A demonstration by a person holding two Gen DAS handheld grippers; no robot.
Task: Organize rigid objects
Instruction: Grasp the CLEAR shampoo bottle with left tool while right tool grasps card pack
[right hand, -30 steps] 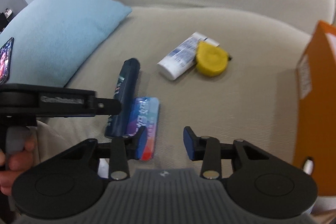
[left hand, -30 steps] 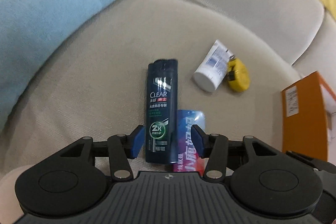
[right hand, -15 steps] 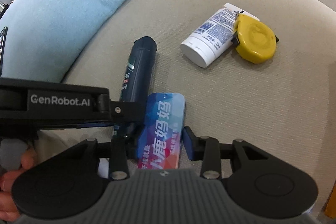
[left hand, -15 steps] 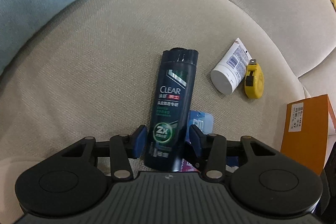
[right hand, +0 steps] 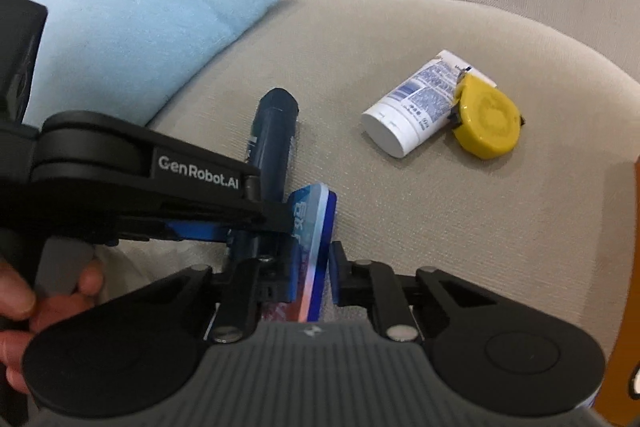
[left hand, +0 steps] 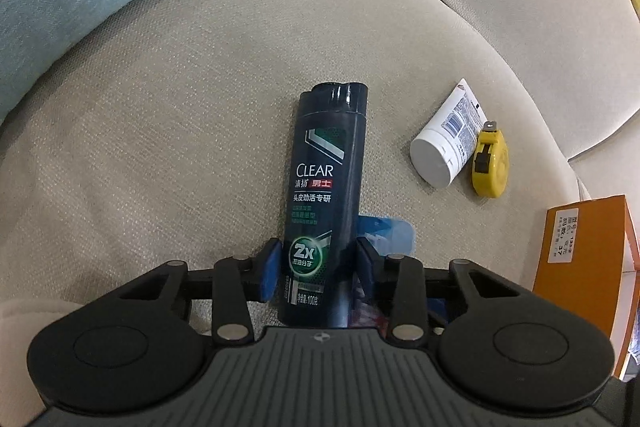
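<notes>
sofa seat [left hand: 168,131]: carries everything | shampoo bottle [left hand: 326,187]: lying flat between left tongs [left hand: 316,269], jaws closing onto it | blue packet [right hand: 316,247]: tilted on edge beside bottle, clamped by shut right tongs [right hand: 310,271]

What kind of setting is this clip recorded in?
Most likely a home living room: the items lie on a beige fabric sofa seat, with a light blue cushion against its back and household things like a shampoo bottle and a yellow tape measure.
</notes>
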